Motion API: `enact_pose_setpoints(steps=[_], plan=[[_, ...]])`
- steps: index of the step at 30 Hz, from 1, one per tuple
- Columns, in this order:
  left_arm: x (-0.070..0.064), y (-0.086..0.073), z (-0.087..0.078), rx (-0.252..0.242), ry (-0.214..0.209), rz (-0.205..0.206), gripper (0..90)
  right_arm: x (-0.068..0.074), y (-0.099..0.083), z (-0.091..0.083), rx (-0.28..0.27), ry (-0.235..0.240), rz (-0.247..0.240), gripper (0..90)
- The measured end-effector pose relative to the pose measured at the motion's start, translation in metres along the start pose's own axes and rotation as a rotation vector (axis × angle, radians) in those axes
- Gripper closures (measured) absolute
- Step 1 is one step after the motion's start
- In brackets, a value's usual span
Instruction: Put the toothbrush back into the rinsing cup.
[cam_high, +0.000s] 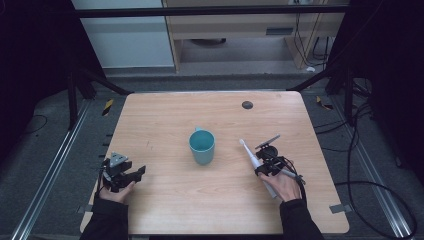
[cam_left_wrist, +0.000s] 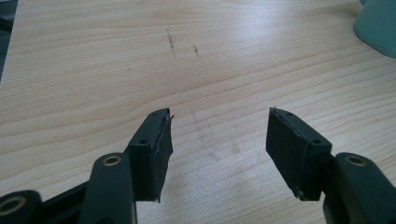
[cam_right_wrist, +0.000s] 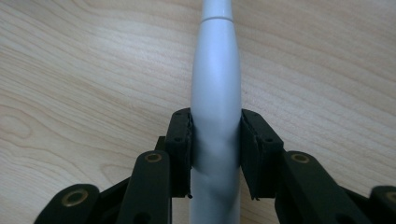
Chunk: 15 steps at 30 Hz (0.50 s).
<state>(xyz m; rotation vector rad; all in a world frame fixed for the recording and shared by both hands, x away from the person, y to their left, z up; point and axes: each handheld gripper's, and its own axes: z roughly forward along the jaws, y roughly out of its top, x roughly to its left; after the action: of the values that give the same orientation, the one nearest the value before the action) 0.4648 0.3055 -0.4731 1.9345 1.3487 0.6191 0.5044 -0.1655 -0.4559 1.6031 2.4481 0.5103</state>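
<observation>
- A teal plastic cup (cam_high: 202, 146) with a small handle at its 12 o'clock rim stood upright near the middle of the pale wood-grain desk (cam_high: 165, 120); its inside looked empty from the high view.
- The left tongs (cam_high: 131, 176) sat at about 8 o'clock from the cup, well apart from it, held low over the desk. In the left gripper view its jaws stood wide apart with bare wood between them, and the cup's edge (cam_left_wrist: 378, 25) showed at 1 o'clock.
- The right tongs (cam_high: 263, 167) lay at about 4 o'clock from the cup. Its jaws were closed against both sides of a white electric toothbrush (cam_right_wrist: 215, 93), gripping the thick handle.
- The toothbrush's slim head end pointed toward 11 o'clock, stopping near the cup without touching it.
- A small dark round disc (cam_high: 247, 105) sat on the desk at 1 o'clock from the cup.
</observation>
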Motion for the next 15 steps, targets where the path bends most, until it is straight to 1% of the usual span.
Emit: enact_pose_setpoints(steps=[3, 4, 6, 7, 8, 9, 10, 11, 12, 15], plan=[[0.000, 0.000, 0.000, -0.002, 0.000, -0.002, 40.1, 0.001, 0.000, -0.009, -0.046, 0.012, 0.011, 66.4], [0.000, 0.000, 0.000, -0.002, 0.000, -0.002, 40.1, 0.001, 0.000, -0.009, -0.046, 0.012, 0.011, 66.4], [0.000, 0.000, 0.000, -0.002, 0.000, -0.002, 40.1, 0.000, 0.000, -0.016, -0.087, 0.019, 0.009, 66.4], [0.000, 0.000, 0.000, -0.002, 0.001, -0.002, 40.1, 0.001, 0.001, -0.022, -0.116, 0.027, 0.018, 66.4], [0.000, 0.000, 0.000, -0.002, 0.000, -0.001, 40.1, 0.001, 0.001, -0.022, -0.116, 0.027, 0.018, 66.4], [0.000, 0.000, 0.000, -0.002, 0.000, -0.002, 40.1, 0.001, 0.000, -0.026, -0.146, 0.047, 0.022, 66.4], [0.000, 0.000, 0.000, 0.000, 0.001, 0.001, 40.1, 0.001, 0.000, -0.026, -0.146, 0.047, 0.022, 66.4], [0.000, 0.000, 0.000, -0.002, 0.001, -0.002, 40.1, 0.002, 0.000, -0.029, -0.180, 0.054, 0.026, 66.4], [0.000, 0.000, 0.000, -0.002, 0.001, -0.002, 40.1, 0.002, 0.000, -0.029, -0.180, 0.054, 0.026, 66.4], [0.000, 0.000, 0.000, -0.001, 0.001, 0.001, 40.1, 0.003, 0.000, -0.034, -0.225, 0.047, 0.021, 66.4]])
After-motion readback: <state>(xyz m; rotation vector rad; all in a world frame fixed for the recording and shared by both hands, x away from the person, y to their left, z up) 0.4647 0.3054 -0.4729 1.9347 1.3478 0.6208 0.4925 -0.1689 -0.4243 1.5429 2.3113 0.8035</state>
